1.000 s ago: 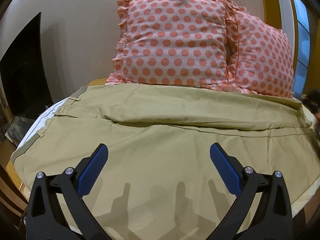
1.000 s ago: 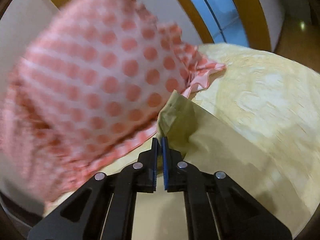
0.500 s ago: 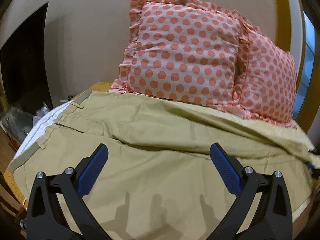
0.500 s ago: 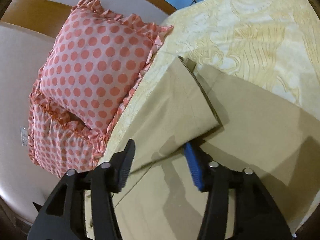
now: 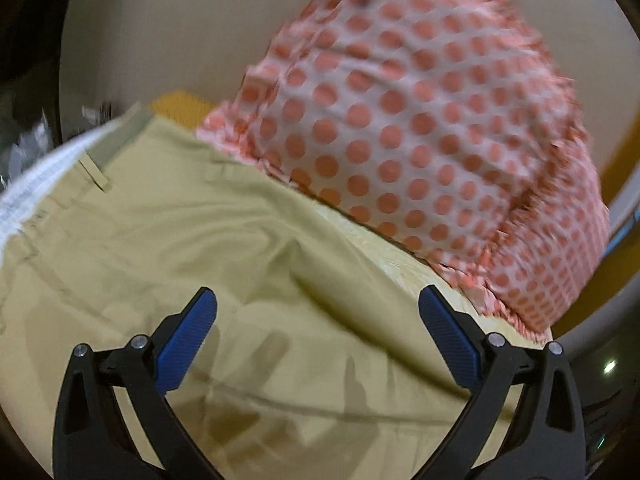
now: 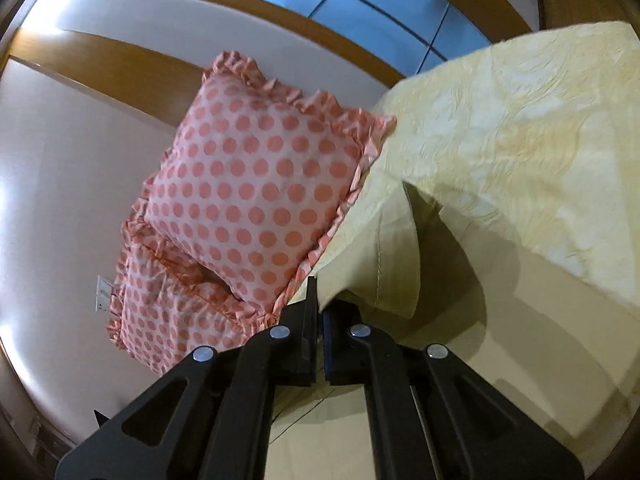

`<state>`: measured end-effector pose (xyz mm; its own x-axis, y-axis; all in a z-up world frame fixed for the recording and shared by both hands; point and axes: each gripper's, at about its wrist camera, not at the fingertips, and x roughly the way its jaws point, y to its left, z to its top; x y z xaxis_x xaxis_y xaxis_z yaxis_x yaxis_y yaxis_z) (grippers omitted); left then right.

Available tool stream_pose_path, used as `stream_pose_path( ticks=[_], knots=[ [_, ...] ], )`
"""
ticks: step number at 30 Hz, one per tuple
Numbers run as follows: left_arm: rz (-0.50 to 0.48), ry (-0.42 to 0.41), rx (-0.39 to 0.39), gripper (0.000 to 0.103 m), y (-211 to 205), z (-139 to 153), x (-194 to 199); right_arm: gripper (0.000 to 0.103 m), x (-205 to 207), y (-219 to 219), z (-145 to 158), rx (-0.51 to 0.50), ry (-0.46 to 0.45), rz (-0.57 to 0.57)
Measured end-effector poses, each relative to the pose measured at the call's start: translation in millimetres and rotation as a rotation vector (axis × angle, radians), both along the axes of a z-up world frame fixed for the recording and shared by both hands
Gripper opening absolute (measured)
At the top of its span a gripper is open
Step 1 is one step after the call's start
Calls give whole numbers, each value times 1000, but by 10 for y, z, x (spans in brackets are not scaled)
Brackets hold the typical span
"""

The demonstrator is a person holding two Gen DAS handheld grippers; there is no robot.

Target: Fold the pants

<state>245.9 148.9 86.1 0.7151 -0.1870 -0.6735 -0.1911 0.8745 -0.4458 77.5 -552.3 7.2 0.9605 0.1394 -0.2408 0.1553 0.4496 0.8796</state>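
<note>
Khaki pants [image 5: 168,232] lie spread over the bed, waistband and a belt loop at the upper left of the left wrist view. My left gripper [image 5: 316,336] hangs open and empty just above the pants' mid part. In the right wrist view my right gripper [image 6: 319,312] is shut on the hem end of a pant leg [image 6: 384,248], which is lifted off the bed and folds over above the jaws.
Two pink pillows with coral polka dots [image 5: 420,128] [image 6: 256,192] lean on the wall at the bed's head. A pale yellow patterned bedspread [image 6: 520,152] covers the bed. A window [image 6: 360,4] is behind. White fabric [image 5: 36,184] lies at the left edge.
The right gripper was open half a second ago and has shut on the pant leg hem and lifted it. The left gripper has swung right and closer to the pillows, staying open.
</note>
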Motion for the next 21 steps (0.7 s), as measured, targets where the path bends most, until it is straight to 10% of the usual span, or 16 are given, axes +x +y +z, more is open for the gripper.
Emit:
stream_pose_path(
  ticks=[4,12,15,18,21],
  knots=[
    [47,108,-29,92,41,-149,462,2,-85,-25,27,-6,-22,3],
    [194,440,277,89,0,-456,1472,2,-50,-8,46,-63,0,20],
    [256,481,319,68,12,-625,1549,2,-11,-13,29,-64,5,32],
    [226,419,362,10,-22,-559,1482,2,44,-6,58,-77,-3,42],
    [202,296,249,5,176,-274,1145,2,71,-28,126,-83,-28,57]
  ],
)
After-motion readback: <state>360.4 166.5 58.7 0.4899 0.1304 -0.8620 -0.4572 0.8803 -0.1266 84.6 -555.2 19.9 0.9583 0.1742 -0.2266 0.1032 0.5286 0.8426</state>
